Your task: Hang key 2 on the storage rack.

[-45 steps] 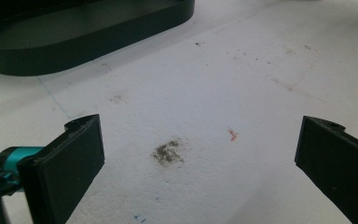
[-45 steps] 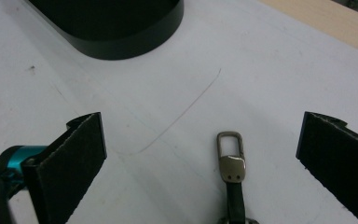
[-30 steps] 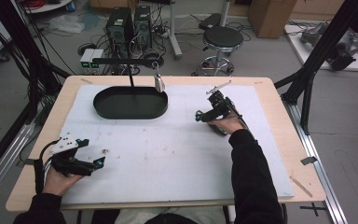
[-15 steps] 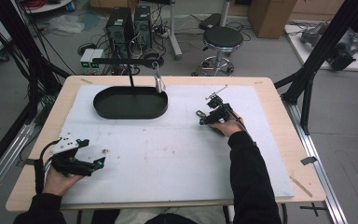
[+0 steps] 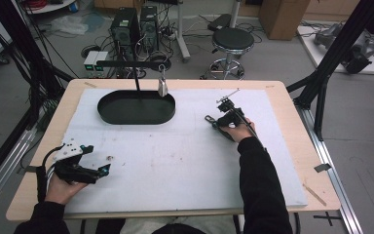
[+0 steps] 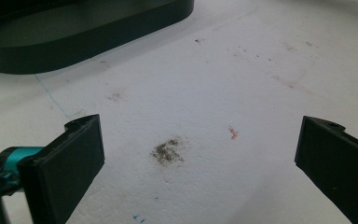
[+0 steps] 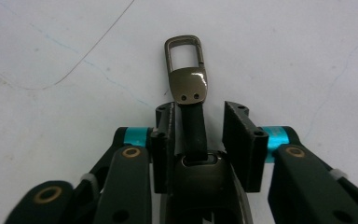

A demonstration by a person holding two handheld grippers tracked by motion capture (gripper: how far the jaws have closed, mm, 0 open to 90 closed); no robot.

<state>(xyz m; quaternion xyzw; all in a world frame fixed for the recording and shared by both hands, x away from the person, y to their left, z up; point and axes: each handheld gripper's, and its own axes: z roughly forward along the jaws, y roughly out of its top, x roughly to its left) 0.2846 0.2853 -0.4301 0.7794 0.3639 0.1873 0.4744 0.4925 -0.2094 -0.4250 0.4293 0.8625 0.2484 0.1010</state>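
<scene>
A keychain [image 7: 186, 86] lies on the white mat, with a bronze metal clasp, a black strap and a wider metal body. My right gripper [image 7: 198, 133] points down over it; its jaws have just been closing, and they now hold the wider body with the strap running up between them. In the high view that right gripper [image 5: 213, 122] sits at the mat's right middle. Near the front left edge, my left gripper [image 5: 104, 169] rests low and open. Its own view shows the left gripper [image 6: 198, 154] with jaws wide apart over bare mat.
A black oval tray [image 5: 136, 116] stands at the back left, and its rim [image 6: 88, 35] shows ahead of the left gripper. A post and crossbar [image 5: 131, 63] rise from it, with a small metal piece [image 5: 162, 87] hanging. A dark stain [image 6: 168, 151] marks the mat.
The right hand has shifted slightly toward the near side and lower onto the mat. The left hand and its gripper have kept still.
</scene>
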